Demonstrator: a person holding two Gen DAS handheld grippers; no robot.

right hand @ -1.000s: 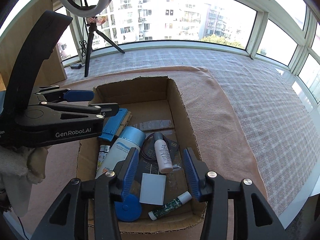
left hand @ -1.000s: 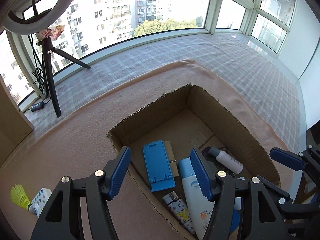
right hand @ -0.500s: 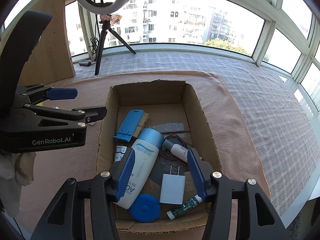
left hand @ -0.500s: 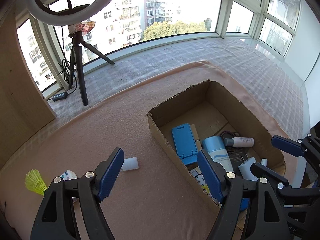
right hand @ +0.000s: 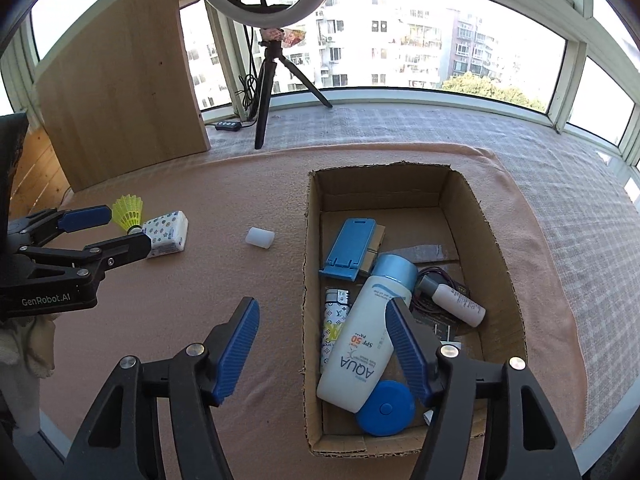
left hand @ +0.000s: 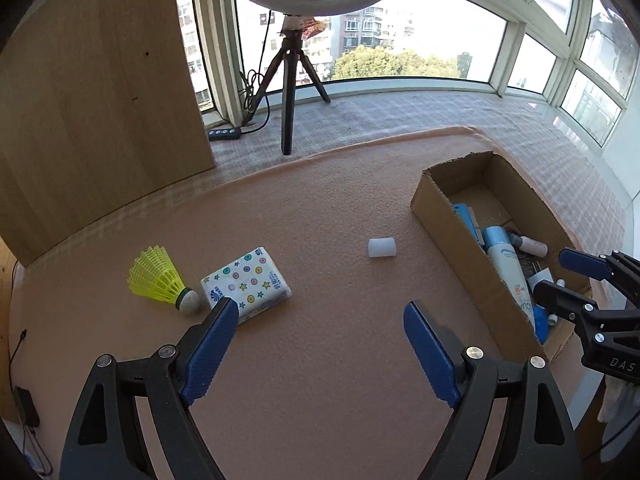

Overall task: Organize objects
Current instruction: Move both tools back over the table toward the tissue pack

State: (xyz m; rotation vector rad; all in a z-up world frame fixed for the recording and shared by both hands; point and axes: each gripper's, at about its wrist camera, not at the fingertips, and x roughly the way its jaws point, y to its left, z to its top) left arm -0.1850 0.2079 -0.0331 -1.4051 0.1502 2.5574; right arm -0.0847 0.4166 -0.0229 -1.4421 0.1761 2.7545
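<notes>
An open cardboard box [right hand: 313,240] sits on the pink mat and holds a white sunscreen bottle [right hand: 360,352], a blue phone stand [right hand: 350,248], a patterned lighter [right hand: 334,320], a small white bottle [right hand: 456,300] and a blue round case [right hand: 384,408]. Left of the box lie a small white cylinder [left hand: 382,247], a patterned tissue pack [left hand: 246,282] and a yellow shuttlecock [left hand: 160,280]. My left gripper [left hand: 318,312] hovers over bare mat just short of the tissue pack, jaws opening and empty. My right gripper [right hand: 320,306] hangs over the box's left wall, jaws opening, nothing gripped.
A ring light on a black tripod [left hand: 286,92] stands behind the mat by the window. A wooden panel [left hand: 100,100] rises at the back left, with a cable switch [left hand: 225,133] beside it. A checked cloth [right hand: 560,208] covers the sill beyond the mat.
My left gripper swung left, away from the box, to the loose items on the mat, and its jaws widened. The right gripper drew back a little and its jaws spread.
</notes>
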